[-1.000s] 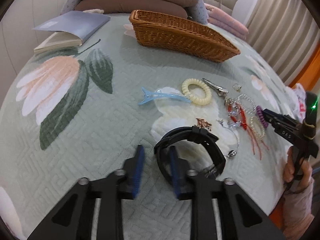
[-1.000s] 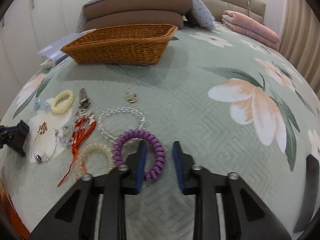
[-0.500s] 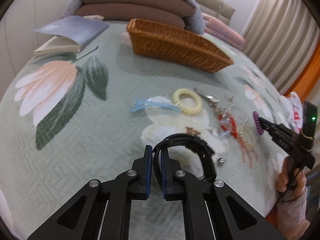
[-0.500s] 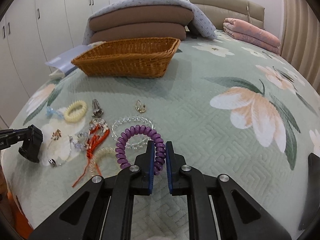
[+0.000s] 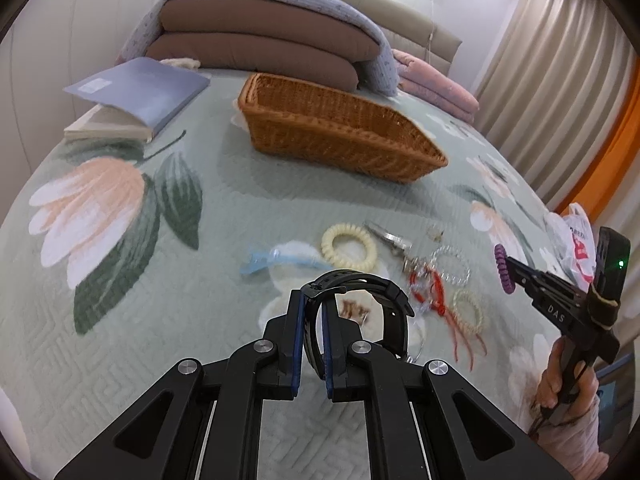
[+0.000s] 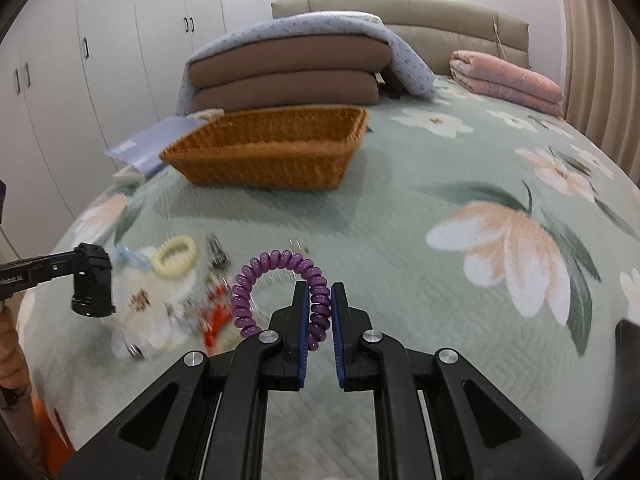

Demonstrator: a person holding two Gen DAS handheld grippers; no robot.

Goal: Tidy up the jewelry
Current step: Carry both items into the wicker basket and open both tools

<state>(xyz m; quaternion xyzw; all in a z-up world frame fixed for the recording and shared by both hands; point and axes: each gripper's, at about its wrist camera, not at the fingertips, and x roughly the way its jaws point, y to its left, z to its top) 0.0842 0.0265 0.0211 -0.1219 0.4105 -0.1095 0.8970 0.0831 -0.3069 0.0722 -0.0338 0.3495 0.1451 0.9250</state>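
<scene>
Your left gripper [image 5: 311,334] clamped on black watch [image 5: 362,304] strap, watch lifted above quilt [image 5: 192,264]. Your right gripper [image 6: 320,314] pinching purple coil hair tie [image 6: 276,292], raised. Wicker basket [image 6: 268,160] well beyond both.

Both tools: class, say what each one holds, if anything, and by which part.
The left tool grips the black watch by its strap. The right tool grips the purple coil hair tie by one side of its ring.
</scene>
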